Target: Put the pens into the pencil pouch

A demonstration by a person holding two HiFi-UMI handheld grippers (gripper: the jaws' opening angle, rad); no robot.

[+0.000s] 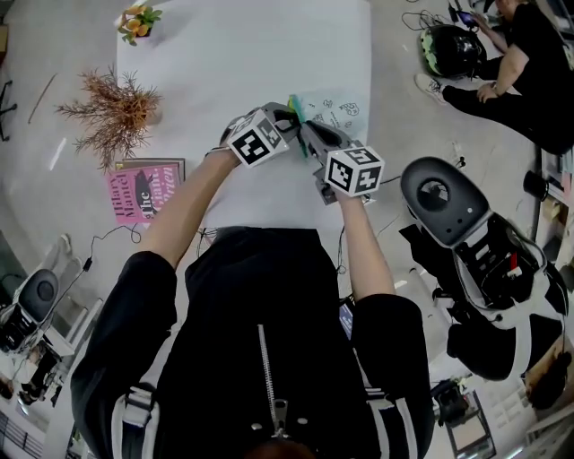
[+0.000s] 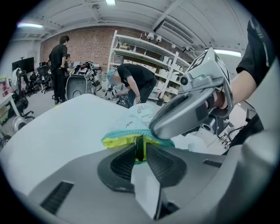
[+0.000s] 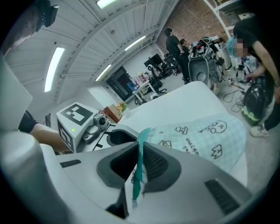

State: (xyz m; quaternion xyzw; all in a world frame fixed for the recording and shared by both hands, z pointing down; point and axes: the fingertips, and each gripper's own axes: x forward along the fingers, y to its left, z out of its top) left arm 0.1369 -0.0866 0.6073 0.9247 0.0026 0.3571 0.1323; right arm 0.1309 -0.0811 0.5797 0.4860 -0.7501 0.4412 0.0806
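The pencil pouch (image 1: 334, 109), pale teal with small doodles, lies on the white table (image 1: 242, 63), and both grippers hold its near end. My left gripper (image 1: 291, 112) is shut on the mouth's edge; in the left gripper view its jaws (image 2: 140, 148) pinch the teal zip edge and yellow lining of the pouch (image 2: 141, 114). My right gripper (image 1: 307, 128) is shut on the other lip; in the right gripper view the teal zip tape runs between its closed jaws (image 3: 141, 155), and the pouch (image 3: 205, 135) stretches away beyond. No pen shows in any view.
A dried brown plant (image 1: 117, 112) and a pink book (image 1: 143, 191) sit at the table's left side, a small flower pot (image 1: 137, 20) at its far left corner. A black-and-white machine (image 1: 448, 202) stands on the floor to the right; a person (image 1: 520, 63) sits beyond.
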